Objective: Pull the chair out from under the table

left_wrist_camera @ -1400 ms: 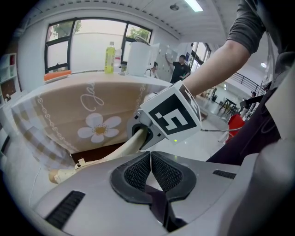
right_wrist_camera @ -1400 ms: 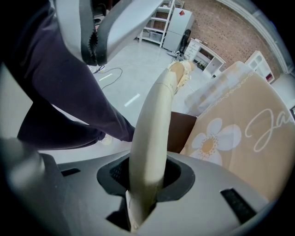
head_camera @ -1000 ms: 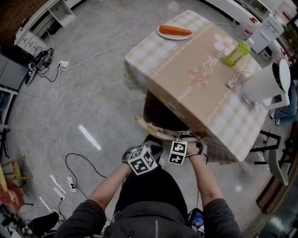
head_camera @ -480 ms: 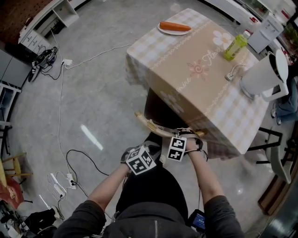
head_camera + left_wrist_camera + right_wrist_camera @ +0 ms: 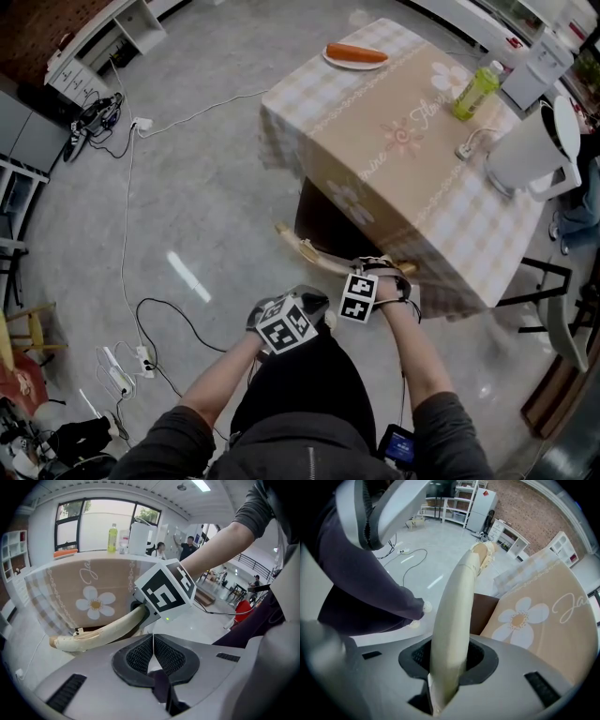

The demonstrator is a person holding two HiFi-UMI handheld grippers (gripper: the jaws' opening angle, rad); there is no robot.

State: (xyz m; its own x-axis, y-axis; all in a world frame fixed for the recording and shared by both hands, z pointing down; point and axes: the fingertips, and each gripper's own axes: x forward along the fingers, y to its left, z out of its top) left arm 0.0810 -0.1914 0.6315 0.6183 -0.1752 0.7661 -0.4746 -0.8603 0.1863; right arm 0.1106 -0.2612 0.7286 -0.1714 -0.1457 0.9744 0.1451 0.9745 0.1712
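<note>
Cream curved chair rail (image 5: 314, 255), dk-brown seat (image 5: 321, 214) (partly under table (image 5: 412, 141))

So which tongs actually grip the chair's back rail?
The right tongs, clamped on the pale back rail; the left tongs are shut on nothing, off the rail.

Lab hall, floor cables (image 5: 97, 114), white shelving (image 5: 94, 47)
</note>
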